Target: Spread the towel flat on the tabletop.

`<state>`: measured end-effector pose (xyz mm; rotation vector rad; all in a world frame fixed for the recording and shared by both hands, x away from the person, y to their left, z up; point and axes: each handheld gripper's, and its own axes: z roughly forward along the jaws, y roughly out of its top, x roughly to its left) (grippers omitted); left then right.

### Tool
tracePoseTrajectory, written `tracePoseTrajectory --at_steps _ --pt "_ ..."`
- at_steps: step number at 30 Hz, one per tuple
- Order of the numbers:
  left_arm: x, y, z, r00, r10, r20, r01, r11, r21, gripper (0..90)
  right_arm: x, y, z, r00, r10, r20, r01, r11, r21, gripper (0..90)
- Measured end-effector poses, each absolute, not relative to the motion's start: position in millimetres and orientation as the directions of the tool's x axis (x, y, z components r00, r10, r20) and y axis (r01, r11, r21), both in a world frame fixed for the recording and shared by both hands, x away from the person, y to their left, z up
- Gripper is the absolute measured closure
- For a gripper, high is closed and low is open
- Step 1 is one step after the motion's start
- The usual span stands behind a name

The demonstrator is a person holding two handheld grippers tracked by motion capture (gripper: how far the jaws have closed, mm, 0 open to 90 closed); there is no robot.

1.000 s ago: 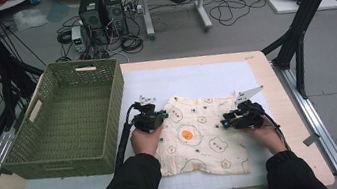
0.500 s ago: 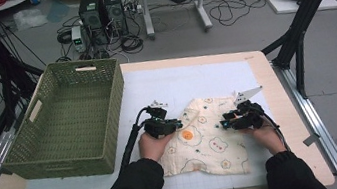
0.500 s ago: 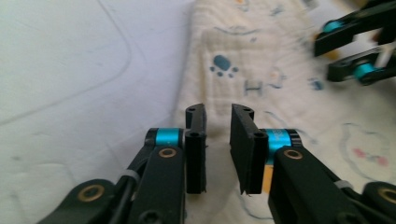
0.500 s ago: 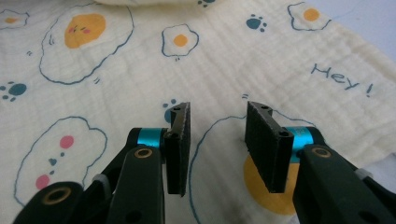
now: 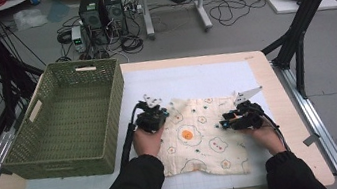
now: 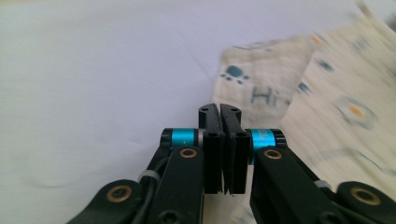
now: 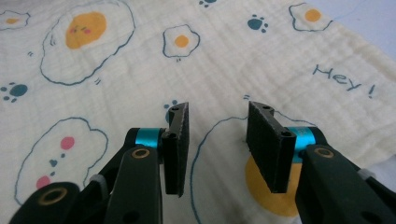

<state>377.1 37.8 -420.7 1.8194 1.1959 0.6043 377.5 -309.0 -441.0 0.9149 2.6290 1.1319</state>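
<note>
The left tool (image 6: 220, 112) is clenched empty beside the cloth (image 5: 203, 135); the right tool (image 7: 217, 116) hovers released above its egg print.

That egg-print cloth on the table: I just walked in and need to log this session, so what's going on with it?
A person works the cloth with a handheld gripper in each hand. It lies spread on the white mat, beside the green basket. The left gripper is at the cloth's left edge, jaws together with nothing between them. The right gripper hovers open above the cloth's right part.
</note>
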Motion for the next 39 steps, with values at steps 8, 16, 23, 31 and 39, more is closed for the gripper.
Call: tracePoseTrajectory --at_steps 8,16,23,31,39 --pt "370.0 52.0 -423.6 0.470 0.877 -0.096 0.519 -0.187 0.834 72.3 374.5 -307.4 -439.2 -0.807 0.581 0.104 0.479 0.542 0.691 57.0" --pt "349.2 61.9 -429.9 0.540 0.836 -0.097 0.535 -0.252 0.806 66.7 362.1 -308.4 -430.0 -0.808 0.587 0.043 0.455 0.576 0.679 58.3" --pt "350.3 61.5 -443.6 0.540 0.840 -0.047 0.570 -0.324 0.755 86.1 374.4 -311.7 -436.7 -0.766 0.643 0.006 0.483 0.568 0.666 78.4" --pt "356.3 64.5 -446.4 0.474 0.879 -0.056 0.574 -0.260 0.777 88.9 386.6 -317.4 -438.1 -0.762 0.647 0.024 0.485 0.546 0.683 88.5" --pt "351.7 64.8 -438.4 0.513 0.854 -0.087 0.524 -0.231 0.820 71.3 379.1 -317.8 -432.2 -0.764 0.639 0.083 0.485 0.485 0.728 67.2"
